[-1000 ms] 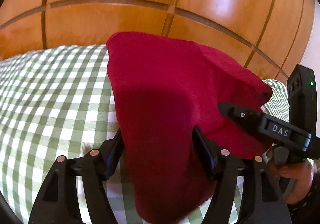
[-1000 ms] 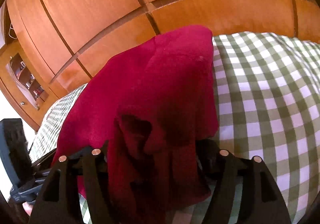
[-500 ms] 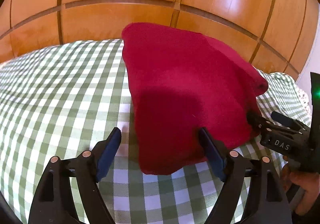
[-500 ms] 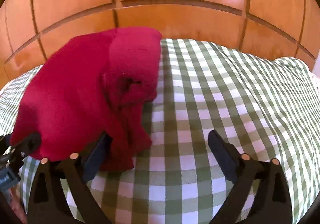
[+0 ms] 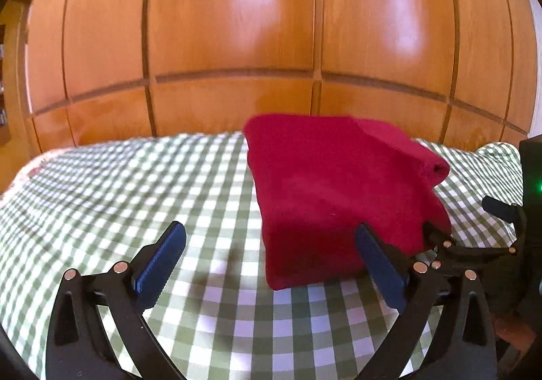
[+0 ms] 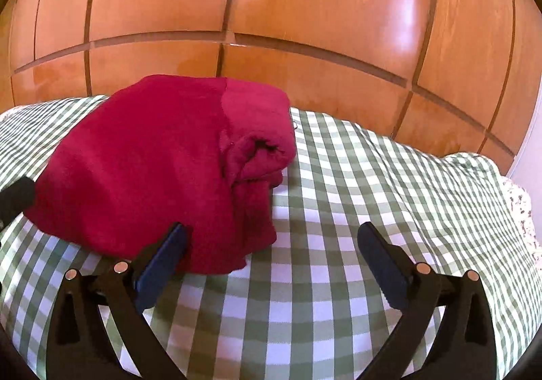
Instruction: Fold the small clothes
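Note:
A folded red garment [image 5: 338, 190] lies on the green-and-white checked cloth [image 5: 135, 197]. In the right wrist view it [image 6: 162, 170] sits left of centre, with a rolled fold on its right side. My left gripper [image 5: 271, 251] is open and empty, a little in front of the garment's near edge. My right gripper [image 6: 271, 251] is open and empty; its left finger [image 6: 162, 261] overlaps the garment's near edge. The right gripper also shows at the right edge of the left wrist view [image 5: 474, 244].
A wooden panelled wall [image 5: 271, 41] stands close behind the covered surface. The checked cloth [image 6: 389, 193] stretches to the right of the garment, with a rumpled edge at the far right [image 6: 518, 210].
Both grippers have let go of the red garment and pulled back from it. It now lies folded on the cloth, and both sets of jaws stand open.

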{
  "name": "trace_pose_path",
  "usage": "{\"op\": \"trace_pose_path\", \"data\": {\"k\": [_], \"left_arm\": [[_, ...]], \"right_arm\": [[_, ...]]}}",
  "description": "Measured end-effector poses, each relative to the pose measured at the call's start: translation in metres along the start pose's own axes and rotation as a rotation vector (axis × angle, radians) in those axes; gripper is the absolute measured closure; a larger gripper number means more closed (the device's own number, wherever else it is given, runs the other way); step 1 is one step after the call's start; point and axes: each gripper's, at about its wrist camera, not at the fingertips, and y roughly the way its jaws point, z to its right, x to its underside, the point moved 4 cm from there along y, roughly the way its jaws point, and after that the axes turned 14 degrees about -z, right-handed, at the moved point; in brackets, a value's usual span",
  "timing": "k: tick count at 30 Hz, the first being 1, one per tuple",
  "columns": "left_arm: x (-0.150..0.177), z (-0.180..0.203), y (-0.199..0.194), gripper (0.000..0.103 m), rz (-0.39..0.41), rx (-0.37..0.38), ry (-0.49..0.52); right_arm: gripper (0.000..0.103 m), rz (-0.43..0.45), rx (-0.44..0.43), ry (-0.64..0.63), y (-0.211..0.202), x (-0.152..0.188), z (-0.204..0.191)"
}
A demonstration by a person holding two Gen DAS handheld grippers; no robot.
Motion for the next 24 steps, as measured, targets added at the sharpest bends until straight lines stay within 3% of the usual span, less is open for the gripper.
{"op": "trace_pose_path", "data": {"k": [7, 17, 24], "left_arm": [[0.011, 0.003, -0.018, 0.004, 0.004, -0.017, 0.014], [0.029, -0.011, -0.047, 0.004, 0.035, -0.13, -0.079], [0.043, -0.01, -0.064, 0.004, 0.052, -0.189, -0.065]], "right_arm": [[0.002, 0.012, -0.007, 0.002, -0.015, 0.01, -0.004], [0.002, 0.028, -0.02, 0.059, -0.043, 0.032, -0.005], [0.002, 0.092, -0.047, 0.102, -0.067, 0.046, -0.002]]}}
